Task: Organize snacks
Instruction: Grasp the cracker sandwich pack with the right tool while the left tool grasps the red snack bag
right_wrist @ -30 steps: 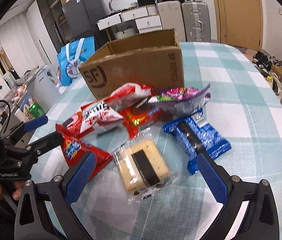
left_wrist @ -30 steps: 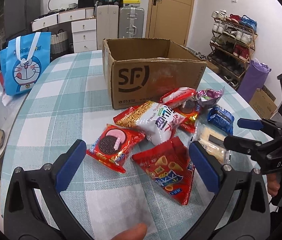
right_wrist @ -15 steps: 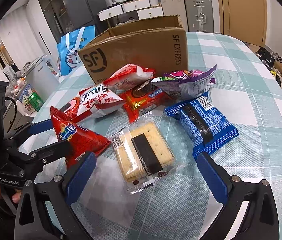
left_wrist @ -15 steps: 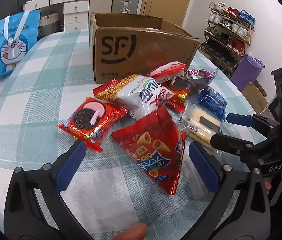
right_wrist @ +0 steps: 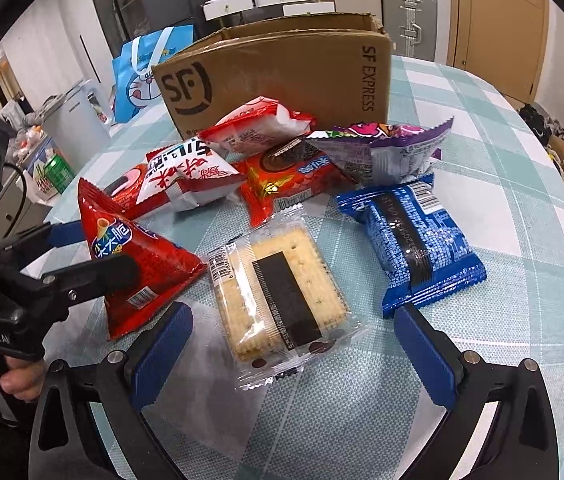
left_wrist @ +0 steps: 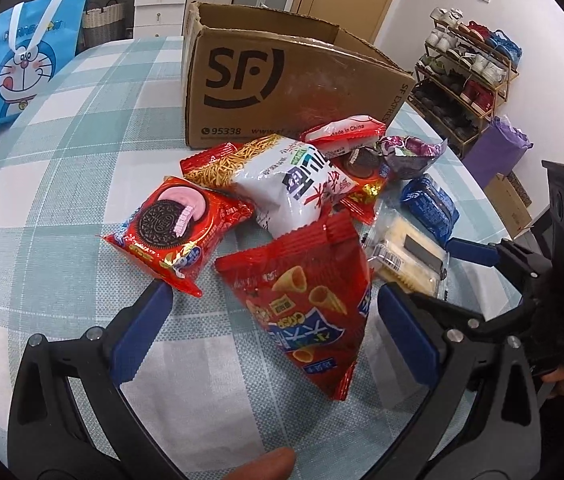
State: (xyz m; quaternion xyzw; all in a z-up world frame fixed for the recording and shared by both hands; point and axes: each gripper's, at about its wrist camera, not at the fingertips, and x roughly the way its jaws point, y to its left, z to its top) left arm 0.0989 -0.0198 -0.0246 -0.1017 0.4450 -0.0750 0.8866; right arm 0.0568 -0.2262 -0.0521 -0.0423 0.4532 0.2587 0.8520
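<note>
Straddling the near end of the red cone-snack bag (left_wrist: 305, 300), the left tool (left_wrist: 270, 336) has its blue-padded fingers (left_wrist: 138, 332) spread wide apart, one on each side of the bag and not touching it. The right tool (right_wrist: 287, 354) is likewise spread apart, its pads either side of the clear-wrapped cracker pack (right_wrist: 282, 300) lying flat on the checked desk (right_wrist: 521, 240). Just right of the crackers lies a blue biscuit pack (right_wrist: 413, 240); to their left the cone-snack bag stands up as a peaked wedge. Left of that bag, in the left wrist view, sits a red sandwich-cookie pack (left_wrist: 174, 232). Behind these, a white-and-red noodle-snack bag (left_wrist: 282, 184) overlaps a second red cookie pack (right_wrist: 293, 180), with a purple bag (right_wrist: 381, 148) and a small red-and-white pack (right_wrist: 258, 124) against the cardboard box (left_wrist: 293, 80), which stands open-topped at the far side of the pile. A blue cartoon tote (left_wrist: 22, 68) stands well beyond at the desk's edge.
</note>
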